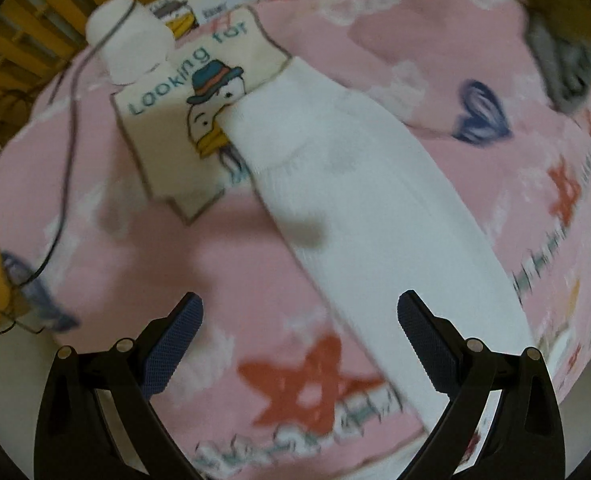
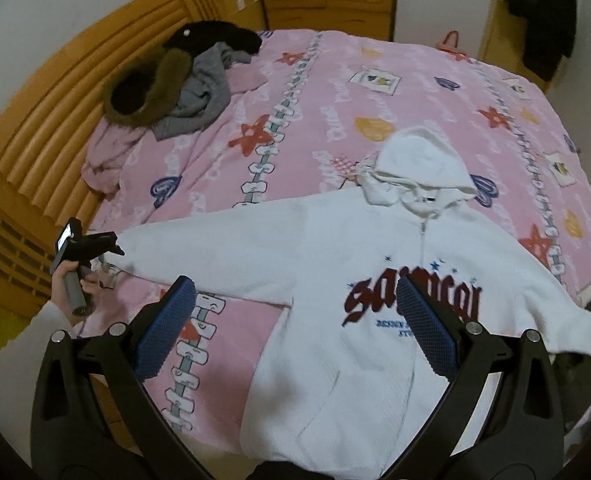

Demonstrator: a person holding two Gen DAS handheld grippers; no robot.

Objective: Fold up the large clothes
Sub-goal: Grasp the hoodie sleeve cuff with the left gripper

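White hoodie [image 2: 335, 320] — dark red lettering, blue stars, blue small print. Pink bedspread [image 2: 315, 92] — red stars, navy hearts, orange hearts, duck patches. Grey, black, brown-furred clothes pile [image 2: 175, 84]. Orange wooden headboard [image 2: 47, 136].

Left wrist view motion-blurred throughout, white hoodie [image 2: 359, 280] hem cut off at bottom edge — small blue print unreadable

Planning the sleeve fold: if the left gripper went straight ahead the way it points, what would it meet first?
Probably the hoodie's white sleeve, which runs up between the open left gripper's fingers, or the pink bedspread beside it; blur hides the depth.
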